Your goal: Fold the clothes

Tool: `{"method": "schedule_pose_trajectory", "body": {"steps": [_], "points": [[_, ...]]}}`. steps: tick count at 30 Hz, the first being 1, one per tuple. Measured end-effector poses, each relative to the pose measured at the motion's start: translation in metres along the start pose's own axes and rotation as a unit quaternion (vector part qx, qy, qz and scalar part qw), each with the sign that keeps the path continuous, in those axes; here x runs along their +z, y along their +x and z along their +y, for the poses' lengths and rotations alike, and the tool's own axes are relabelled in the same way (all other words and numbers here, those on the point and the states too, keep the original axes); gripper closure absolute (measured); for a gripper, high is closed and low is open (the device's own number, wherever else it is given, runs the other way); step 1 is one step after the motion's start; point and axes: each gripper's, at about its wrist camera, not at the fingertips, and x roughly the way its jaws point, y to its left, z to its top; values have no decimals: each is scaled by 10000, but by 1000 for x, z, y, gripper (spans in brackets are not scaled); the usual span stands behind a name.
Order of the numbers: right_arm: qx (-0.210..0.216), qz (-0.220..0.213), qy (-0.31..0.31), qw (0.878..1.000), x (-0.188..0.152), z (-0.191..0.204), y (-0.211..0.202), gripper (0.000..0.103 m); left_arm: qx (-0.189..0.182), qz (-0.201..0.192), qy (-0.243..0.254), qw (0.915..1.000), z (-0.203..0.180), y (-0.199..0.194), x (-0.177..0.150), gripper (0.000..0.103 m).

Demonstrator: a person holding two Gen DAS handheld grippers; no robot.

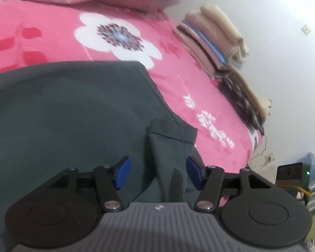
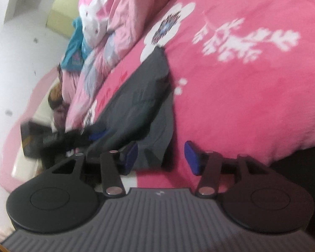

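Both grippers had jaws spread, holding nothing. Left gripper (image 1: 157, 172) hovered over a raised fold of the dark grey garment (image 1: 63, 115), which lay flat on the pink floral bedspread (image 1: 210, 105). Right gripper (image 2: 160, 157) sat at the garment's (image 2: 136, 105) edge; folded stack (image 1: 216, 42) at the bed's far edge.

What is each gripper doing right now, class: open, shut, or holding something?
Left gripper: open, jaws either side of a fold of the dark grey garment, not clamped.
Right gripper: open, holding nothing, at the garment's edge.
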Motion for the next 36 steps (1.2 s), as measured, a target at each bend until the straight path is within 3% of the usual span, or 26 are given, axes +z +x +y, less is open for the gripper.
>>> {"method": "schedule_pose_trajectory", "body": {"steps": [1, 2, 3, 5, 7, 10, 11, 12, 14, 16, 20, 22, 24, 25, 27, 29, 31, 32, 34, 36], "points": [[-46, 9, -107, 9999, -1, 3, 2, 56, -14, 52, 39, 10000, -4, 7, 0, 54], [-55, 10, -158, 9999, -3, 4, 1, 68, -14, 101, 66, 9999, -8, 13, 0, 63], [-48, 11, -184, 9998, -4, 4, 1, 89, 2, 139, 91, 9999, -12, 19, -1, 77], [51, 10, -5, 10000, -7, -4, -1, 91, 115, 116, 200, 9997, -25, 26, -5, 96], [173, -17, 188, 9997, -10, -12, -3, 94, 149, 6, 482, 9987, -42, 27, -12, 95], [368, -134, 382, 9985, -12, -18, -7, 94, -95, 28, 1340, 9909, -75, 25, -28, 95], [443, -168, 456, 9978, -12, -21, -9, 94, -164, 122, 1641, 9862, -85, 26, -33, 92], [527, -197, 543, 9969, -11, -23, -11, 94, -185, 247, 1929, 9807, -94, 27, -40, 80], [710, -242, 737, 9945, -10, -29, -15, 94, -69, 400, 2354, 9711, -105, 29, -51, 67], [815, -271, 901, 9922, -10, -33, -20, 92, 69, 422, 2563, 9657, -110, 28, -60, 64], [1024, -328, 1228, 9866, -8, -42, -29, 90, 174, 366, 2405, 9698, -104, 23, -67, 63], [1001, -326, 1288, 9861, -6, -42, -33, 80, 247, 306, 2306, 9723, -100, 19, -68, 63], [892, -315, 1216, 9881, -2, -37, -34, 61, 304, 189, 2201, 9748, -97, 10, -70, 62], [826, -312, 1156, 9894, 0, -33, -35, 59, 327, 110, 2145, 9761, -95, 3, -72, 62], [498, -446, 665, 9955, 2, -17, -41, 58, 443, -60, 2038, 9780, -88, -12, -80, 59], [30, -643, -308, 9975, 0, 12, -47, 55, 657, -190, 1949, 9784, -80, -29, -90, 58], [-309, -619, -1622, 9843, -13, 44, -44, 49, 889, -294, 1860, 9781, -73, -46, -100, 57], [-454, -583, -2271, 9711, -20, 60, -41, 46, 1028, -324, 1821, 9774, -69, -53, -105, 57], [-647, -471, -3503, 9332, -37, 90, -31, 46, 1309, -392, 1752, 9750, -63, -69, -116, 57], [-655, -291, -4621, 8839, -59, 115, -13, 46, 1558, -512, 1626, 9730, -56, -85, -126, 57]]}}
